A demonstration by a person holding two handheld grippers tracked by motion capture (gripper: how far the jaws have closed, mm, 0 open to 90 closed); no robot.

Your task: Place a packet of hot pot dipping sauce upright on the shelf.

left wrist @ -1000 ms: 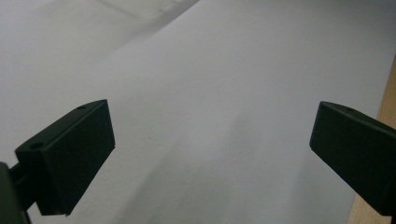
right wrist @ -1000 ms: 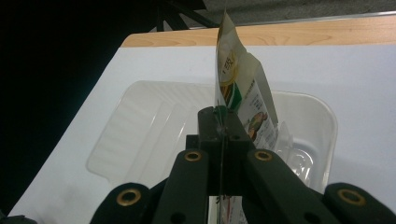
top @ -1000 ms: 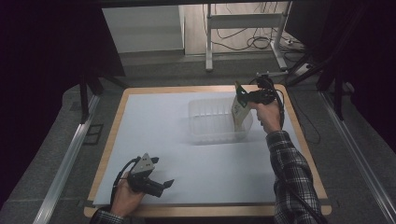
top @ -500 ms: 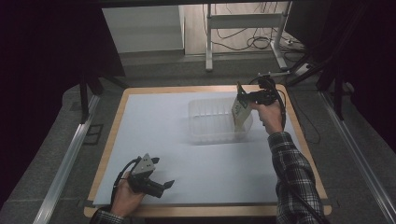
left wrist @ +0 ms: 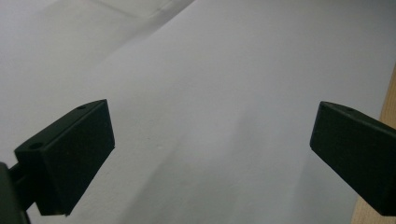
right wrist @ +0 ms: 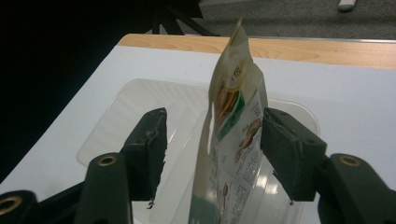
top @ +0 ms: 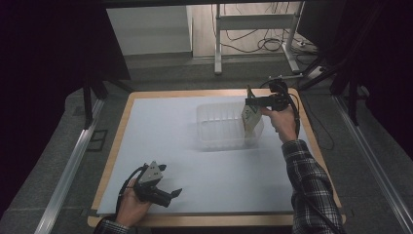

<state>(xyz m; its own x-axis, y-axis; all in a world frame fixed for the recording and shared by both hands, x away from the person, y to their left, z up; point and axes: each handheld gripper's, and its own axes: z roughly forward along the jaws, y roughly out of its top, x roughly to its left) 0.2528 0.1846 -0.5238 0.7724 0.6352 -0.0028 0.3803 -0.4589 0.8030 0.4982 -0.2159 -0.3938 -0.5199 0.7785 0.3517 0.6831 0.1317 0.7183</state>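
A printed snack pouch stands upright in the right end of a clear plastic tub at the far right of the white mat. My right gripper hovers at the pouch's top. Its jaws have just been opening, and the pouch rises between them with a clear gap at the left jaw, so the right gripper is open around it. The tub lies beneath. My left gripper rests near the front left edge, open and empty, and in its own view the left gripper faces bare mat.
The white mat covers a wooden table whose rim shows all around. Metal rails run along the floor on both sides. A desk frame and cables stand beyond the far edge.
The right gripper's jaws look slightly wider around the pouch top. The pouch stays in the tub's right end, and both hands keep their places.
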